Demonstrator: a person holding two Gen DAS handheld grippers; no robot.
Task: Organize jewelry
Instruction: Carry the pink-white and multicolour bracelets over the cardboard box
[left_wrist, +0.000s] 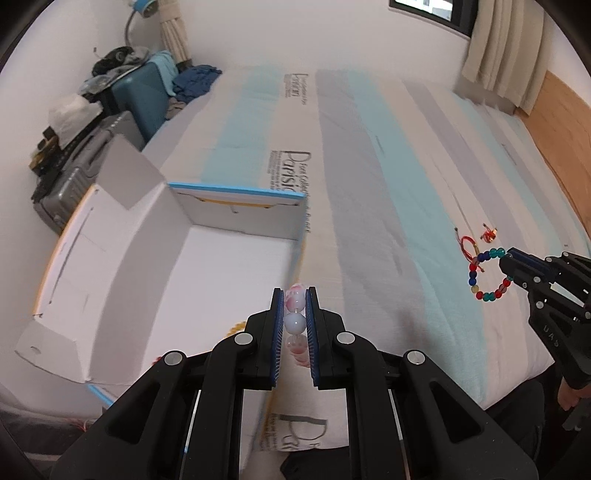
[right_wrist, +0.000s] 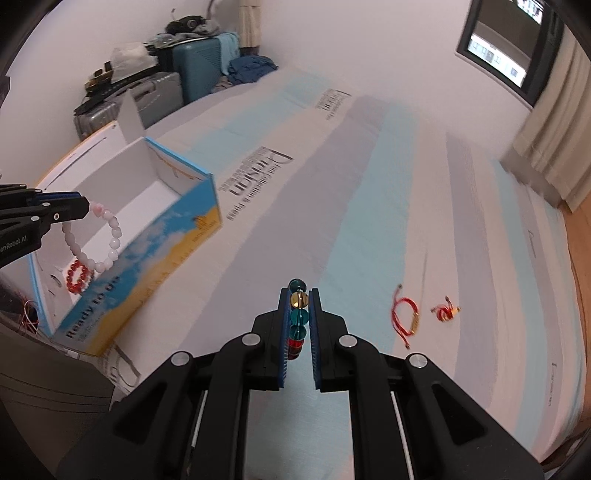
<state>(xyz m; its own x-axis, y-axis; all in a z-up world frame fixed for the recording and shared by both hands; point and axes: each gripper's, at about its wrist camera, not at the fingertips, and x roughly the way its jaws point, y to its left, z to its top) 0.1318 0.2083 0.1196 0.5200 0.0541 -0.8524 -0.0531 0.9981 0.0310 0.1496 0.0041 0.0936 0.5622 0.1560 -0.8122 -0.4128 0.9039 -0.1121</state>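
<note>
My left gripper (left_wrist: 295, 295) is shut on a pink and white bead bracelet (left_wrist: 294, 325), held above the near right corner of an open white cardboard box (left_wrist: 207, 273). From the right wrist view this bracelet (right_wrist: 110, 236) hangs as a loop under the left gripper (right_wrist: 86, 207), over the box (right_wrist: 155, 236). My right gripper (right_wrist: 298, 293) is shut on a multicoloured bead bracelet (right_wrist: 297, 317) above the striped bed. That bracelet (left_wrist: 480, 277) dangles from the right gripper (left_wrist: 508, 258) in the left wrist view. A red bead bracelet (right_wrist: 78, 277) lies inside the box.
Two red cord pieces (right_wrist: 404, 315) (right_wrist: 447, 311) lie on the striped bedsheet (right_wrist: 369, 206) to the right. Suitcases (right_wrist: 199, 70) and piled clothes stand beyond the bed's far left corner. A curtain (right_wrist: 550, 155) hangs at right beside a wooden floor strip.
</note>
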